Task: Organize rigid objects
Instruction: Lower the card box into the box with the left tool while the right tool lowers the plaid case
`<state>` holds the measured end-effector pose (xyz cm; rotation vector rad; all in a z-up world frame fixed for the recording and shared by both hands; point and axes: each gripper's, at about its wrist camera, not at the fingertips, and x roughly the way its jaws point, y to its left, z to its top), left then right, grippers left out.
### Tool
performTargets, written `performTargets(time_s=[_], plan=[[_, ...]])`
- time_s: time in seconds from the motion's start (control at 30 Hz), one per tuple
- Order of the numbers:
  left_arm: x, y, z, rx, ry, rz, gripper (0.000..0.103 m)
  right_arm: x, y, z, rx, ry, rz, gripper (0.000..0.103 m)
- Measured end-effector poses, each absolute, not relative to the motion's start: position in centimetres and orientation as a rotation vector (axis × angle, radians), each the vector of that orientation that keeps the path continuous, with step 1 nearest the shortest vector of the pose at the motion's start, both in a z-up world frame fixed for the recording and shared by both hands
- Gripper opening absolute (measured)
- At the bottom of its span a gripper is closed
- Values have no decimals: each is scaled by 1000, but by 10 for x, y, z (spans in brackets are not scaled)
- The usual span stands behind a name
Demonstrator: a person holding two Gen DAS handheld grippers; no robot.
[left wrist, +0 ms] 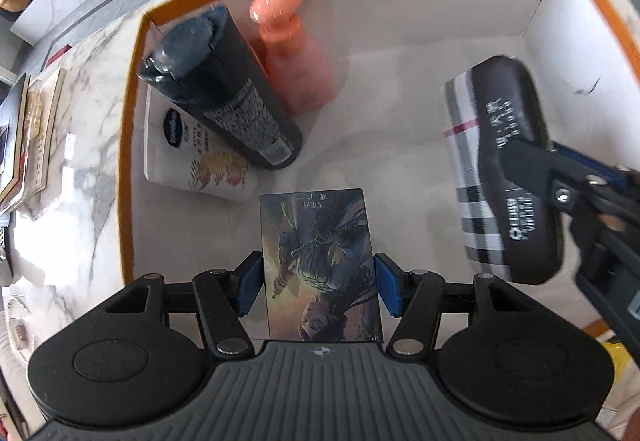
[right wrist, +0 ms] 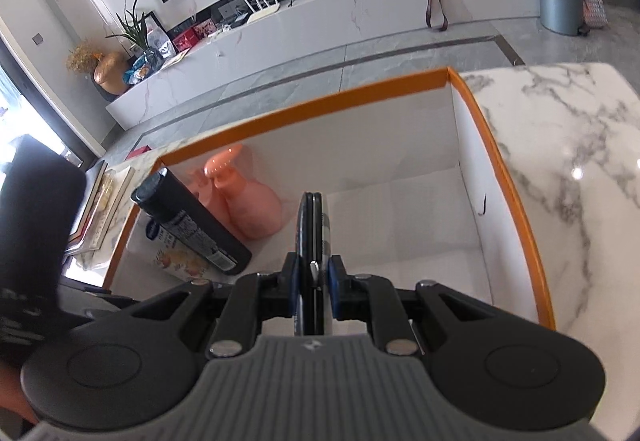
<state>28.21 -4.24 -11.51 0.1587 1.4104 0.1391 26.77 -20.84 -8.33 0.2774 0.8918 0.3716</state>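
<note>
Now we've got the left gripper (left wrist: 319,289) clamped on a picture card (left wrist: 320,265) over the orange-rimmed box (left wrist: 128,145). Right gripper (right wrist: 315,291) pinches a plaid case (left wrist: 504,169) w/ pads clenched.

- The orange-rimmed box (left wrist: 132,145) has its left corner crowded: a black tube (left wrist: 240,97) leans over a white tube (left wrist: 192,157), with an orange pump bottle (left wrist: 296,53) just behind.
- The middle and right of the box floor lie bare.
- The right gripper (left wrist: 520,161), with its glasses case (left wrist: 508,169), fills the space near the right wall.
- The box walls hem in sideways passage.
</note>
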Motion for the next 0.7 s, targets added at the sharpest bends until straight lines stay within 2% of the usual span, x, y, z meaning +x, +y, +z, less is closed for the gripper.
performTargets(time_s=[0.23, 0.37, 0.7], plan=[[278, -38, -130, 174, 1429, 165, 69, 265, -206, -90, 278, 919, 382, 15], [273, -32, -131, 174, 1422, 164, 73, 264, -203, -93, 274, 932, 376, 15], [246, -20, -97, 92, 1303, 69, 80, 265, -201, -94, 249, 946, 346, 15]])
